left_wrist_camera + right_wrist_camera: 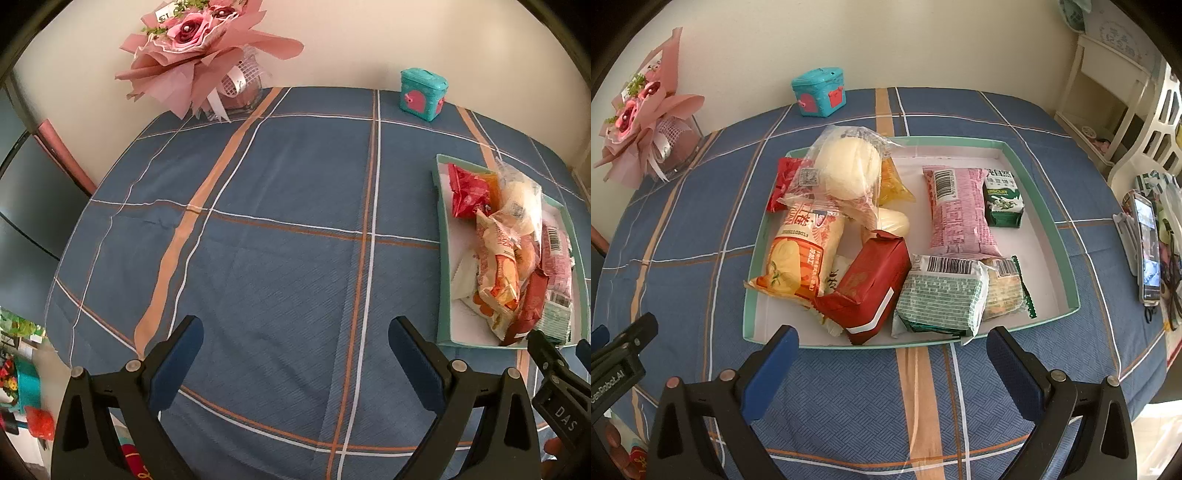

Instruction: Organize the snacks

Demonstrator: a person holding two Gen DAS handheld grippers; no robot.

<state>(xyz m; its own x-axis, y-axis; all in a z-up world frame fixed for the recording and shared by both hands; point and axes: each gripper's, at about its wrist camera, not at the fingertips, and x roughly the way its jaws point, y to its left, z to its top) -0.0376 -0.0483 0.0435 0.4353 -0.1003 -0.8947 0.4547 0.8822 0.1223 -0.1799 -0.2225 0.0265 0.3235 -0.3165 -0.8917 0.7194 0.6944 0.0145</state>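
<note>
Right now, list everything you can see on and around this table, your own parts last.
tray: 1, teal rim, white inside, on the tablecloth before the right tool
snack packets: about ten, pink, red, green, orange, yellow, clear, all inside the tray, some overlapping
bun in clear bag: 1, pale, atop the left pile
tablecloth: 1, blue plaid with orange and white lines
teal box: 1, teal with pink patches, far edge by the wall
bouquet: 1, pink paper, far left corner
phone: 1, screen lit, right of the table
left tool: 1, black with blue pads, open, holding nothing
right tool: 1, same, open, holding nothing
</note>
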